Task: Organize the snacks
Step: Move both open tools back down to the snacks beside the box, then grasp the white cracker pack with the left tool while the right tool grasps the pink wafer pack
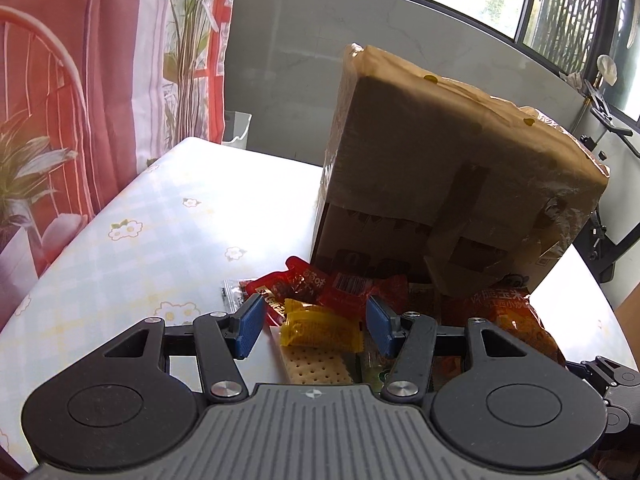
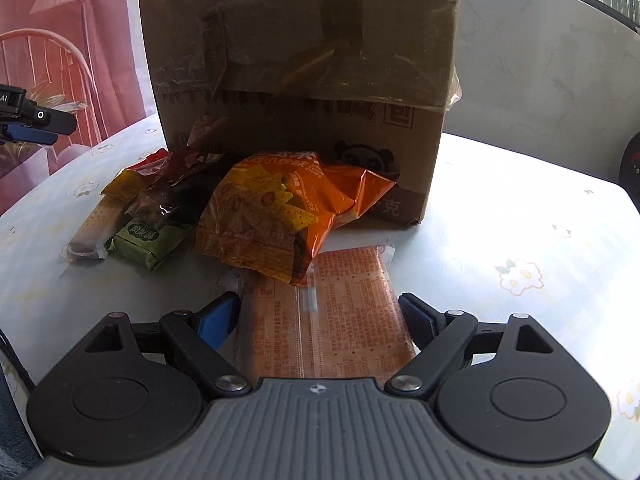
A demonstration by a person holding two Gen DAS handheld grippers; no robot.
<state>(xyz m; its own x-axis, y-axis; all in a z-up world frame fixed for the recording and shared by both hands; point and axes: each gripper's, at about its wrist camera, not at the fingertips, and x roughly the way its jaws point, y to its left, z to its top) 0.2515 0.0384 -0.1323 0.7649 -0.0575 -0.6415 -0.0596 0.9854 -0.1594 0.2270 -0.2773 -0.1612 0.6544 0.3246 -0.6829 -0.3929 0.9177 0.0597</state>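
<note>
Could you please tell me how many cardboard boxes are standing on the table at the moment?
1. The single brown taped cardboard box stands upright on the floral-patterned table, directly behind the pile of snack packets. Anything behind the box would be hidden from both views.

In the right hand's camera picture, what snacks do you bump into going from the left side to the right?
Cracker stick pack → green snack packet → orange chip bag. The flat orange packet lies nearer, partly under the chip bag, so it has no clear turn.

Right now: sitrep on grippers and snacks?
Left gripper open over yellow snack pack. Right gripper open, straddling flat orange packet. Orange chip bag overlaps the packet's far end. Cardboard box close behind.
</note>
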